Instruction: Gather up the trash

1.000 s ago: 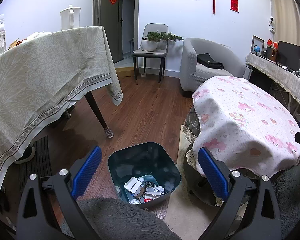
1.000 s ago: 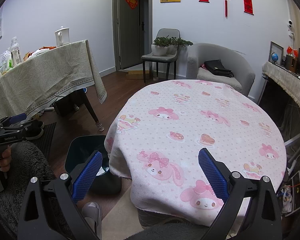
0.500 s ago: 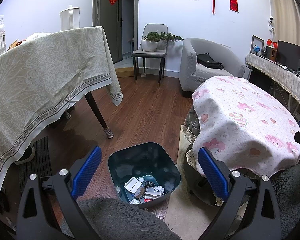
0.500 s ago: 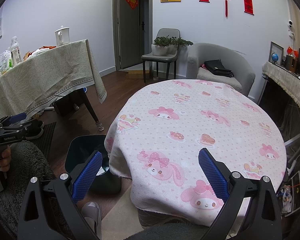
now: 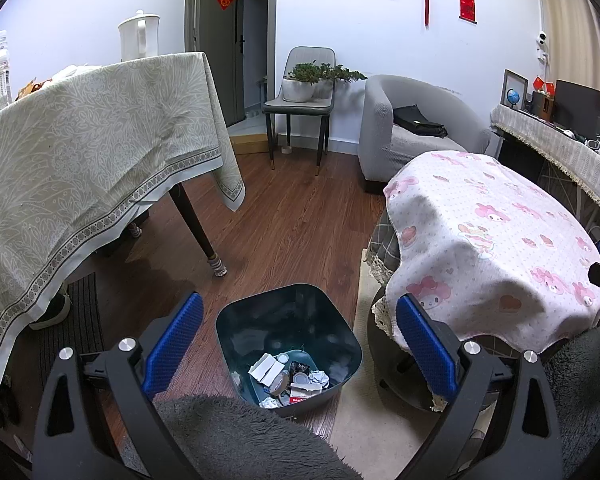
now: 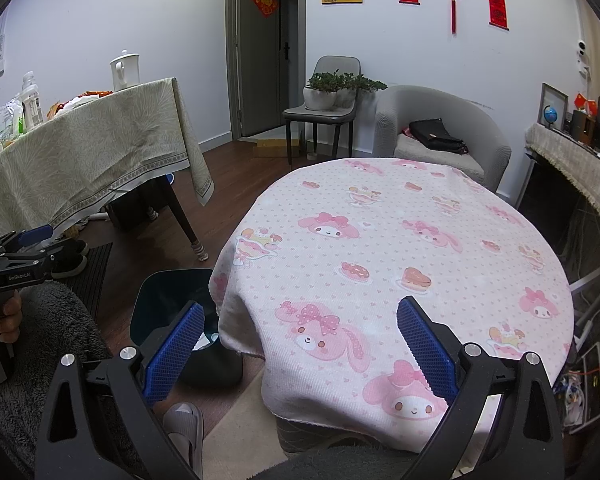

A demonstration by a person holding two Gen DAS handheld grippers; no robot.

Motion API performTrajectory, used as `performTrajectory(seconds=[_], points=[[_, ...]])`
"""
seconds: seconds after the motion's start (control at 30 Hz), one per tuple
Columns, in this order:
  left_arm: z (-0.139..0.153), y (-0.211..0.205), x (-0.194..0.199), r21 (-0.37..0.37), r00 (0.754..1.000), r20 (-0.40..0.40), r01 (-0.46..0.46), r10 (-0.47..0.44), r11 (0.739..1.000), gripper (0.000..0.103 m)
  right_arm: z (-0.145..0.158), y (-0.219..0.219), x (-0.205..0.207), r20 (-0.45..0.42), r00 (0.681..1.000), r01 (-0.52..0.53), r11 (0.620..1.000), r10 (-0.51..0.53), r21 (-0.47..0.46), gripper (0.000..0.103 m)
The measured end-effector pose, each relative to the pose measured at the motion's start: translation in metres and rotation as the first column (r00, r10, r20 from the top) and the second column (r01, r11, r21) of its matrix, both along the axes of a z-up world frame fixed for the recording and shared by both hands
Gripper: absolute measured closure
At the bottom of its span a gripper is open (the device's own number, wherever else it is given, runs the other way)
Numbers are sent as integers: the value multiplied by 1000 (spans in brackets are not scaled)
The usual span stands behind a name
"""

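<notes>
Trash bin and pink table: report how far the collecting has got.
Done: the trash bin on the floor already holds crumpled paper, caps and wrappers. The pink table shows only its cloth, no litter on it. In hand: nothing; the left gripper hangs open above the bin and the right gripper is open over the table edge. Left: perhaps the cluttered table with the green cloth; whether its items are trash is unclear.

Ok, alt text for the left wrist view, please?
Open left gripper hovers over a dark bin on the wood floor, crumpled paper and scraps at its bottom. A pink-clothed round table stands right, a green-clothed table left.
</notes>
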State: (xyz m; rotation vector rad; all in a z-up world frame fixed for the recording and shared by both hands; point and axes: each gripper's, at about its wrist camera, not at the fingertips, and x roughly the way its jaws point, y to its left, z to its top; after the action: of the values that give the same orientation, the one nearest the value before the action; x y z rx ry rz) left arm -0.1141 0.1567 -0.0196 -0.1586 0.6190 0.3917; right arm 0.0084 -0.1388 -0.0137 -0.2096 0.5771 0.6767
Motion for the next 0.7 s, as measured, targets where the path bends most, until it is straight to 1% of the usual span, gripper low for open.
performTrajectory(seconds=[0.7], points=[[-2, 1, 1, -5, 1000, -6, 9, -9, 1000, 4, 1, 0, 0, 0, 1000, 0, 1000, 0, -2, 5]])
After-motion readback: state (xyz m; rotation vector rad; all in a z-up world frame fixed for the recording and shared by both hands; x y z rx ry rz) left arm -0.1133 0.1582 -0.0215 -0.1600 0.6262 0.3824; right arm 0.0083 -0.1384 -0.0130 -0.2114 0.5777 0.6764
